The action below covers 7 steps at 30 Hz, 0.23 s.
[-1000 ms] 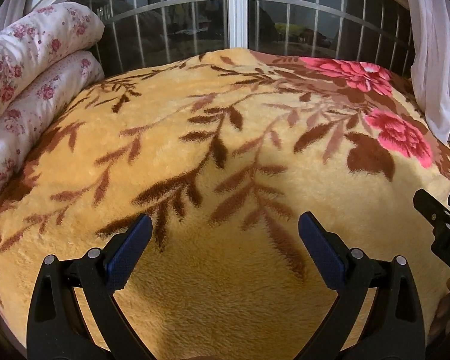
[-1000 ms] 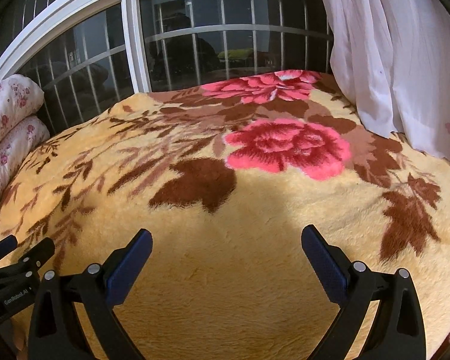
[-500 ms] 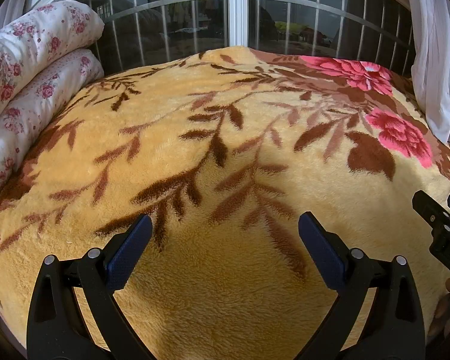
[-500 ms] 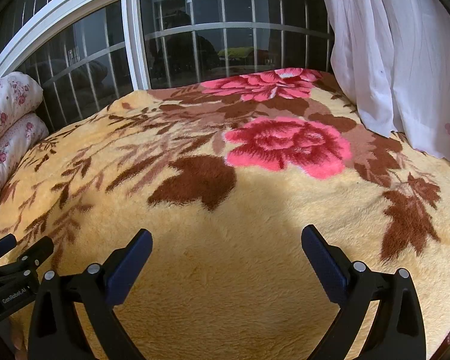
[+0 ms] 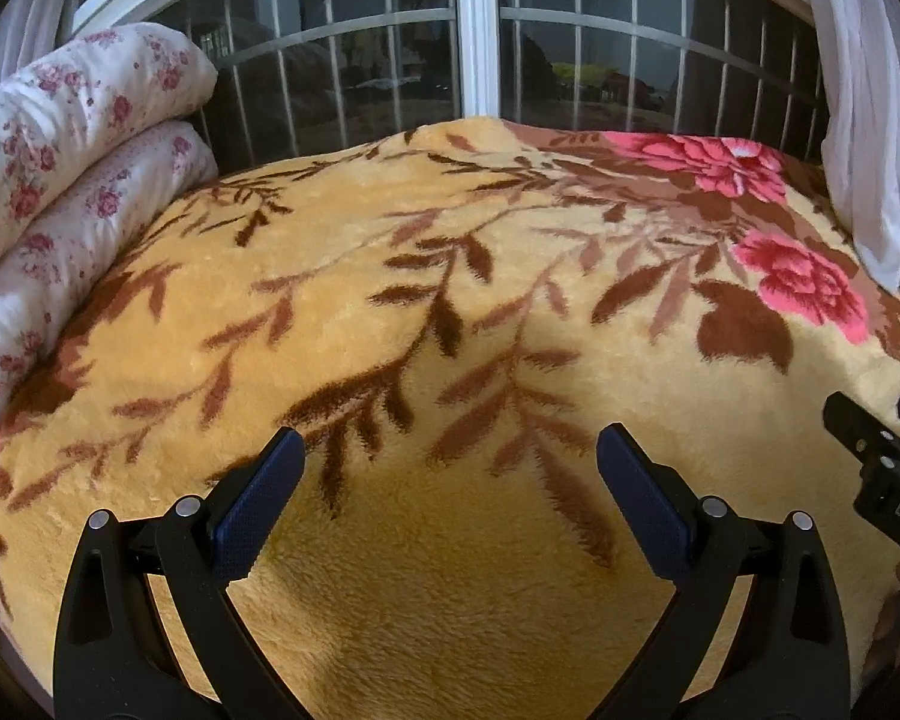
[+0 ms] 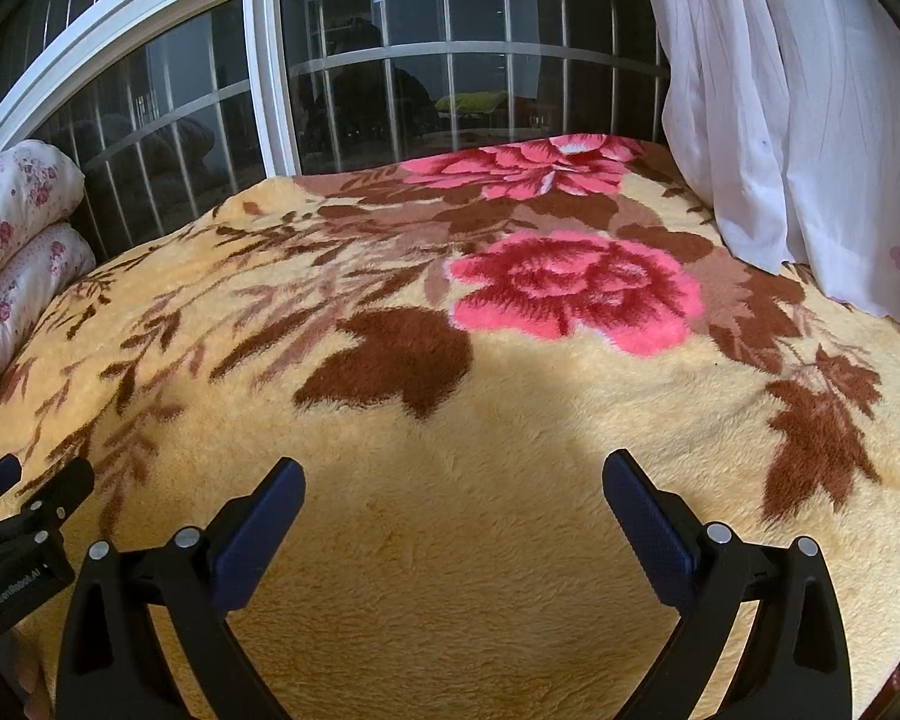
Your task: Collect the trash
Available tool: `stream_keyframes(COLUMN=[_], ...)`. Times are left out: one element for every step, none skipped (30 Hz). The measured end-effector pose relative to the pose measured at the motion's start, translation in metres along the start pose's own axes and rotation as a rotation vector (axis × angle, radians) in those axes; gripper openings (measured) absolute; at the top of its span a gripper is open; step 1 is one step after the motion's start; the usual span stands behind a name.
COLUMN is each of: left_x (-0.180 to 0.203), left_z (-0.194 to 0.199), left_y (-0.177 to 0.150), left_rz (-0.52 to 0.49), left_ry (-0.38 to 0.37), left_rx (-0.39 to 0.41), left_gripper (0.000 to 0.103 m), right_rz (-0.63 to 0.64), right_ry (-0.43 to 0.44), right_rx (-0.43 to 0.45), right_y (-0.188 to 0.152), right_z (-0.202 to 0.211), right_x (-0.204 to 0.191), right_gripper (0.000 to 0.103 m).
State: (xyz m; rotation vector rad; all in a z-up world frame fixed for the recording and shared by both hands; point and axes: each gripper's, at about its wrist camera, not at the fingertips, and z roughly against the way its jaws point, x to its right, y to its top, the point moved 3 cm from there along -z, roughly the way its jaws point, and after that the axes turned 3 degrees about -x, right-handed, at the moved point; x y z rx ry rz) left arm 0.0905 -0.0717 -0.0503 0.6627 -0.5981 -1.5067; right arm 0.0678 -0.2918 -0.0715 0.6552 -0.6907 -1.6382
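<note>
hovering side by side over the bed, the left gripper (image 5: 450, 474) and the right gripper (image 6: 453, 498) both have their fingers spread wide with nothing between them. the yellow flowered blanket (image 5: 390, 276) shows no trash anywhere in either view, nor any bin or bag. that fits two stages: the bed already picked clean, or trash lying somewhere out of view. a rolled floral quilt (image 5: 60, 168) sits at the left, the barred window (image 6: 450, 72) beyond, a white curtain (image 6: 780, 120) at the right.
</note>
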Motion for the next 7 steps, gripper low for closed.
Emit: stream_keyframes(left_x=[0.0003, 0.0008, 0.0010, 0.0009, 0.0007, 0.0008, 0.0009], left_z=[-0.0008, -0.0025, -0.0045, -0.0053, -0.0052, -0.0052, -0.0054], left_y=[-0.0002, -0.0003, -0.0006, -0.0009, -0.0011, -0.0009, -0.0008], left_rz=[0.001, -0.002, -0.004, -0.004, -0.002, -0.003, -0.003], left_ry=[0.000, -0.014, -0.021, -0.018, -0.018, -0.022, -0.019], left_rx=[-0.007, -0.021, -0.034, -0.040, -0.040, -0.038, -0.038], left_gripper=[0.095, 0.095, 0.095, 0.095, 0.095, 0.095, 0.095], right_rz=[0.000, 0.001, 0.001, 0.002, 0.002, 0.002, 0.002], right_ry=[0.000, 0.000, 0.000, 0.000, 0.000, 0.000, 0.000], right_rx=[0.000, 0.000, 0.000, 0.000, 0.000, 0.000, -0.001], right_y=[0.0000, 0.0000, -0.0001, 0.0001, 0.0000, -0.0007, -0.0007], right_z=[-0.0001, -0.0001, -0.0004, -0.0002, -0.0004, -0.0008, -0.0009], right_x=[-0.0001, -0.0001, 0.0002, 0.0000, 0.0003, 0.0008, 0.0008], right_gripper=[0.098, 0.098, 0.098, 0.098, 0.098, 0.098, 0.098])
